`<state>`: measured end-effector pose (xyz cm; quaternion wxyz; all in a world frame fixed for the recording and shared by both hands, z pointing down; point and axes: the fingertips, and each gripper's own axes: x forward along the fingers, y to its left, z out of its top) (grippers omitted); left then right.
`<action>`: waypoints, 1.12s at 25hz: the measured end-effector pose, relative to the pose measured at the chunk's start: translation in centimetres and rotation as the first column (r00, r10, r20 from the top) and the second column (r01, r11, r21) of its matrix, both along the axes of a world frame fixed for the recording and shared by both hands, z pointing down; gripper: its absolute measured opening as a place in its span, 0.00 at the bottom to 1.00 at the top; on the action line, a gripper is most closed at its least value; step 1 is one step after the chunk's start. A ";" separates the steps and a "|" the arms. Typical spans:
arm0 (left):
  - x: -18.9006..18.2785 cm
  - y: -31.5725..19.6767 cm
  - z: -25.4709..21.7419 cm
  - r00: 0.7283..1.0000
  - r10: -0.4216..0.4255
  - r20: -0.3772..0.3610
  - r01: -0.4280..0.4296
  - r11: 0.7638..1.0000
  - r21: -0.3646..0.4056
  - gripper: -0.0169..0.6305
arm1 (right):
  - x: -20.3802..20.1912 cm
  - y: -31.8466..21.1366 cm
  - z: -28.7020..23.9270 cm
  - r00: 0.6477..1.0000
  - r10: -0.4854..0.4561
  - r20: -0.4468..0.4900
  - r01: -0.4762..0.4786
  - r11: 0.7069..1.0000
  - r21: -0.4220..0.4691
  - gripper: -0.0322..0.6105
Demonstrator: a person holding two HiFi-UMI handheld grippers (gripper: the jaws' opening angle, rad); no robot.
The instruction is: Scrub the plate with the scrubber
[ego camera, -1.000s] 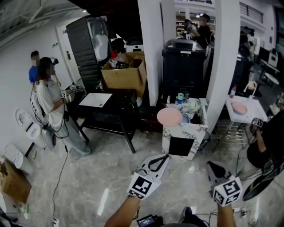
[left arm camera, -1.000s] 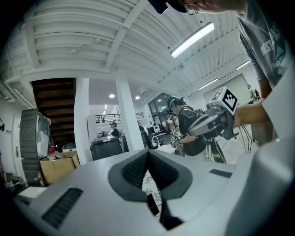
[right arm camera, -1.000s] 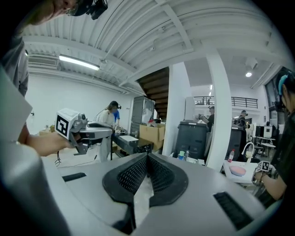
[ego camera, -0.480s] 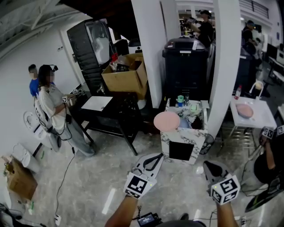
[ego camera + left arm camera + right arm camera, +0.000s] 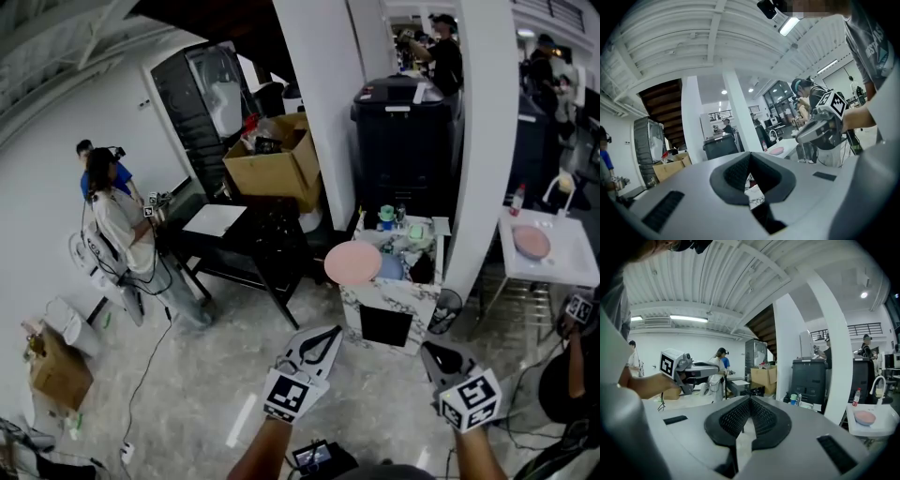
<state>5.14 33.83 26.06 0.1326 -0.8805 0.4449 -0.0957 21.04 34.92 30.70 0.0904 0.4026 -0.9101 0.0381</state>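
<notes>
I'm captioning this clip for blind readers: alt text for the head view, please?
The left gripper and right gripper, both shut and empty, point toward a pink plate on a small marbled stand. A person stands by a black table at left.

Open floor before the marble stand, closed in at both sides

Bare floor point(image 5: 206, 375) is left free in front of the marble stand point(image 5: 403, 295). The stand's top is crowded: a pink plate point(image 5: 353, 262) is seen at its left edge, small items behind it. Passage is blocked by a black table point(image 5: 267, 239) on the left and a white pillar point(image 5: 483, 141) on the right.
</notes>
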 end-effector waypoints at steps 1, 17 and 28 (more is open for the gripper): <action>0.0 -0.4 0.1 1.000 -0.004 0.001 0.004 1.000 0.000 0.03 | -0.1 -0.5 0.1 1.000 -0.007 0.000 0.007 1.000 0.000 0.10; -6.1 -15.1 1.4 0.998 0.035 -0.053 -0.035 0.999 -0.007 0.03 | -6.3 -14.6 0.5 0.997 0.034 -0.064 -0.035 0.999 -0.022 0.10; -12.8 -24.0 2.2 0.994 0.073 -0.078 -0.076 0.996 -0.036 0.03 | -12.1 -24.0 -1.1 0.991 0.101 -0.089 -0.102 0.995 -0.010 0.10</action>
